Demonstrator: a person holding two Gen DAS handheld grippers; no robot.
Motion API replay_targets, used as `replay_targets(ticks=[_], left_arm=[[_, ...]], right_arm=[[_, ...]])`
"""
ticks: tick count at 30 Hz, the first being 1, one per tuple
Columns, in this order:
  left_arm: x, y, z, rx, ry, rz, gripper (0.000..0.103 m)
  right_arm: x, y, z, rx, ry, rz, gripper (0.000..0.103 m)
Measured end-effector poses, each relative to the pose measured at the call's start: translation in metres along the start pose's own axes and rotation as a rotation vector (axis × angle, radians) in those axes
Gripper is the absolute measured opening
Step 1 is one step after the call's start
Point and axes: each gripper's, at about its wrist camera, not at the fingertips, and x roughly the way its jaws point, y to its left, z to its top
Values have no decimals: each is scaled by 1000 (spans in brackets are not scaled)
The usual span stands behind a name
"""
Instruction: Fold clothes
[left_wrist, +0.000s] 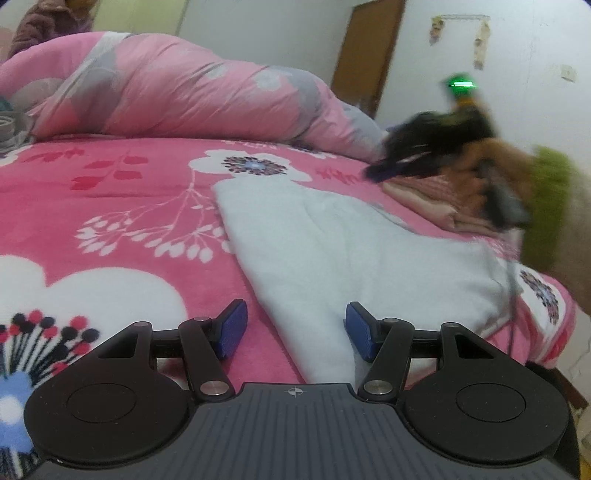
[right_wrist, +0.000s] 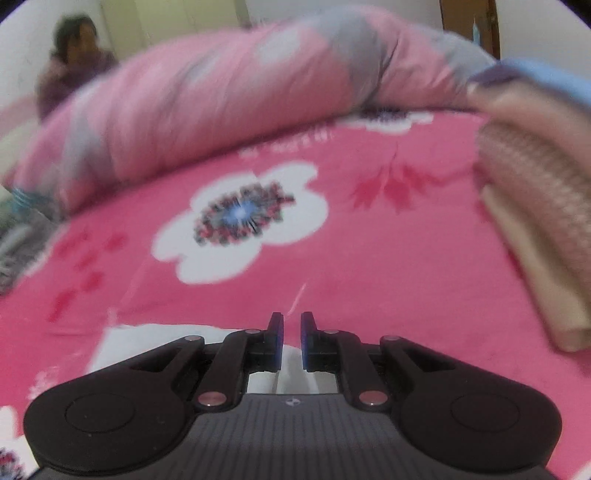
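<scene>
White garment (left_wrist: 354, 251) lies flat on the pink floral blanket (left_wrist: 110, 192), folded into a long slab w/ smooth top and a few soft creases; its near corner sits between the left gripper's (left_wrist: 295, 328) blue pads, not touched. Left jaws wide apart, holding nothing. Just beyond the garment, a stack of folded clothes (left_wrist: 436, 206), pinkish and beige, w/ a ribbed knit layer. Right gripper (left_wrist: 402, 162) hovers over that stack, blurred in the left view. In its own view the right gripper (right_wrist: 291, 341) has jaws nearly together, narrow gap, nothing between them; stack (right_wrist: 532, 206) off to the right. Rolled pink-grey duvet (left_wrist: 177, 88) along the far side of the bed.
</scene>
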Motion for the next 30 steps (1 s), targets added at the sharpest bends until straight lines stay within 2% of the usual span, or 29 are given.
replay_targets(ticks=[3,6,7,9,12,13,15,18,21,23,25,30], left_arm=[[-6,-5,5,32,-11,33,60],[-7,-12,10,75,-5,43,60],[-6,-13,11,85,4,42,60],[-2,-16,10,105,32,52,60],[-1,-16,11,115,55,65,60],[-2,-15,12,114,59,69,60],[-8,-15,17,128,46,102,60],[-14,-17,27,143,22,126,60],[-12,-24,33,166,24,105,60],[-6,-33,32,201,41,97,60],[1,-41,28,234,71,90,60],[7,-43,20,247,123,100,60]], right_arm=[[-44,2,-21,-55,-19,101,9],[-66,8,-54,-123,29,202,9],[-68,8,-66,-136,45,212,9],[-64,4,-90,-143,78,192,9],[-53,-30,-108,21,91,93,9],[-52,-43,-112,89,85,67,9],[-72,-56,-115,181,-2,55,10],[-111,-52,-124,152,-140,90,10],[-134,-36,-140,86,-193,181,10],[-133,-25,-154,28,-179,212,9],[-122,-24,-173,25,-126,192,9],[-123,-47,-198,160,-135,158,9]])
